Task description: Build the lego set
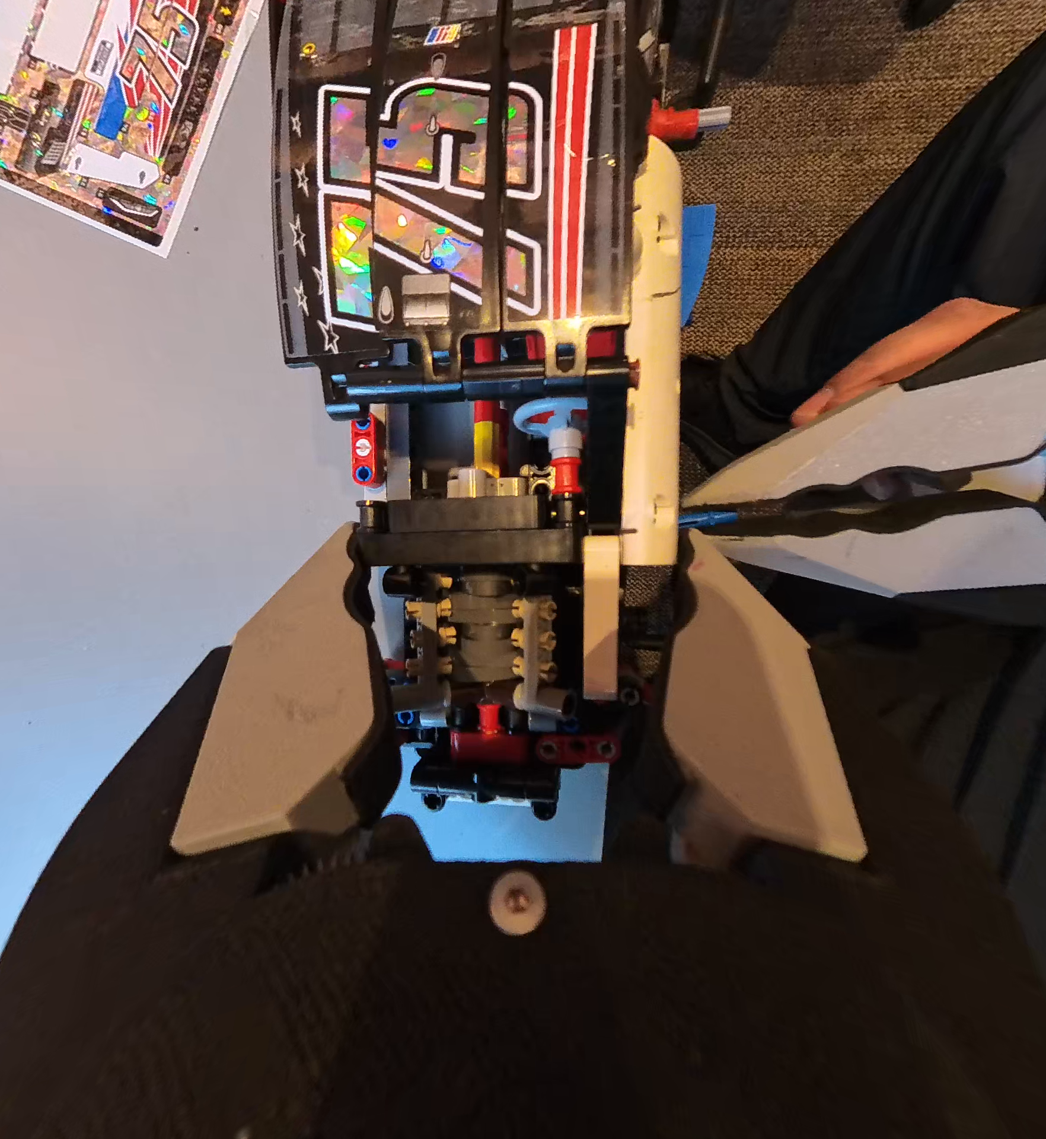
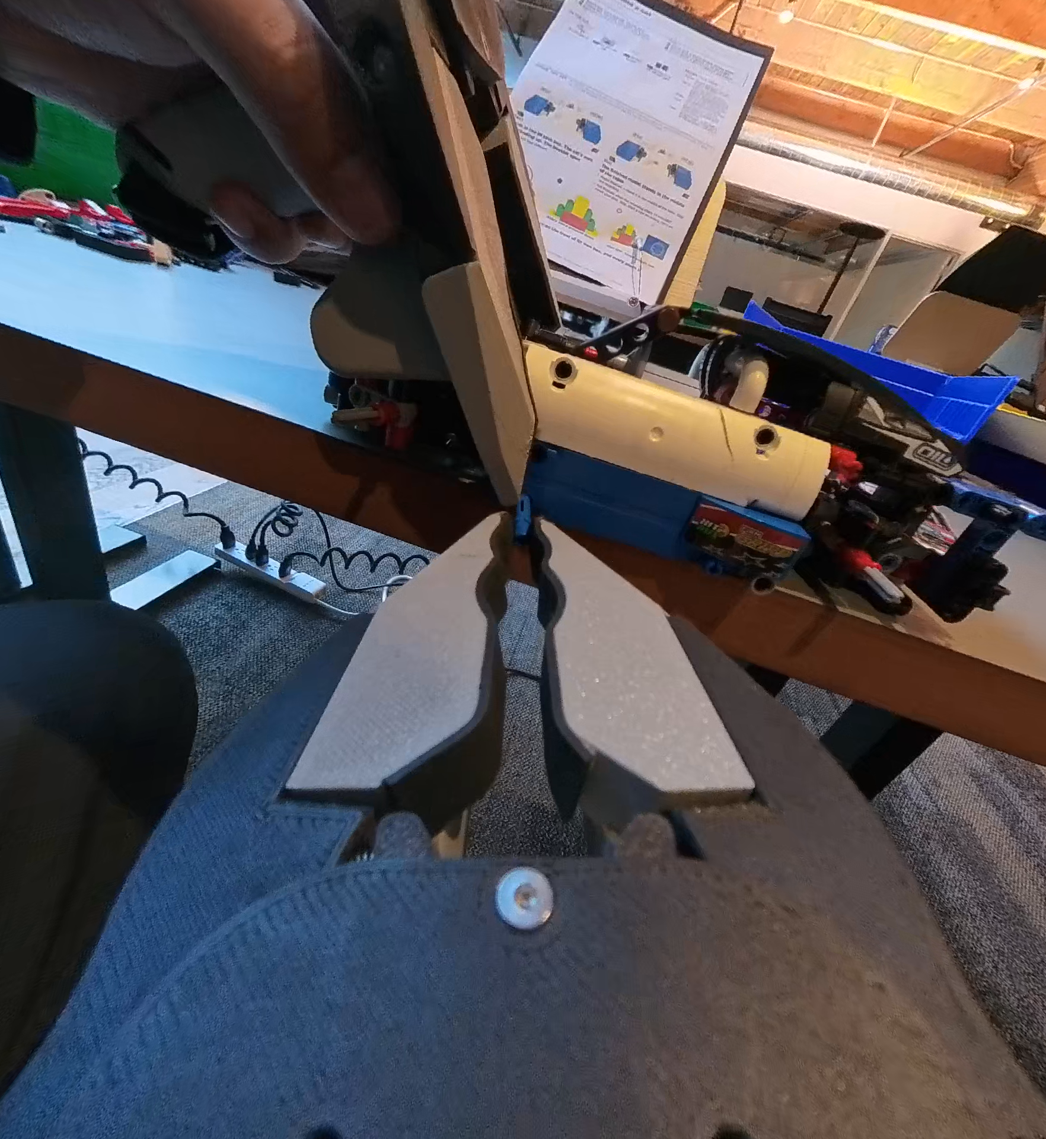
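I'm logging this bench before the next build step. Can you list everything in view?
Lego car: one, black roof, white side, at table edge.
Blue pin: one, at car's side.
Sticker sheet: one, shiny, on table.
Instruction sheet: one, white, propped behind car.
Blue bin: one, behind car.
Power strip: one, white, on floor.
Table: one, grey.
Left gripper: grips car's front.
Right gripper: pinches pin.
Hand: one, on left gripper.

power strip on carpet | blue bin on table | cardboard box
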Motion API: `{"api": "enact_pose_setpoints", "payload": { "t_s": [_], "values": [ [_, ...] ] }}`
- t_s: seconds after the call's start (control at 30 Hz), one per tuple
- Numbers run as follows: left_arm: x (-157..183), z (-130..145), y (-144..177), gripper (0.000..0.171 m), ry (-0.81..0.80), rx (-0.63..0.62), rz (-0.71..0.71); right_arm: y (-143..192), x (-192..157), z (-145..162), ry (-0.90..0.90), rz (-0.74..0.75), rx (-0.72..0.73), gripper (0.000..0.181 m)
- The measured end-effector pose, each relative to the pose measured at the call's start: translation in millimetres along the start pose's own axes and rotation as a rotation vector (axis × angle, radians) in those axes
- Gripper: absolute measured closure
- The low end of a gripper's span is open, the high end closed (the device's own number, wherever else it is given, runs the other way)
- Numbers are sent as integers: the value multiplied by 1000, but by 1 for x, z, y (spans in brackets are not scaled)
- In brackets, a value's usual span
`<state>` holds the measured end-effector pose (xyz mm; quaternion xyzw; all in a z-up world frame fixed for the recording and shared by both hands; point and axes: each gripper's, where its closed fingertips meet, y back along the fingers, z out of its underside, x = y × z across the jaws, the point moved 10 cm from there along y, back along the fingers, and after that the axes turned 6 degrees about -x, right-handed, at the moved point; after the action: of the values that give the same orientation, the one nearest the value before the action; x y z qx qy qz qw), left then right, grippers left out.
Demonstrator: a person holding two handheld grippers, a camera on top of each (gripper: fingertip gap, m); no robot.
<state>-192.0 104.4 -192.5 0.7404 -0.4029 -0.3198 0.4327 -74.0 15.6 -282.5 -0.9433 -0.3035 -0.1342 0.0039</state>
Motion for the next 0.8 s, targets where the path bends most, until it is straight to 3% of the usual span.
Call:
{"api": "enact_pose_setpoints", "payload": {
  "t_s": [0.43, 0.6, 0.8],
  "values": [
    [1, 1, 1, 68, 16, -2, -15, 3, 4, 2, -75, -37, 9, 178],
    [0, 4, 18, 63, 25, 46, -86, 6, 6, 1, -85, -49, 25, 178],
    [26, 18, 59, 82, -149, 94, -232, 23, 24, -13, -61, -205, 158, 179]
  ]
}}
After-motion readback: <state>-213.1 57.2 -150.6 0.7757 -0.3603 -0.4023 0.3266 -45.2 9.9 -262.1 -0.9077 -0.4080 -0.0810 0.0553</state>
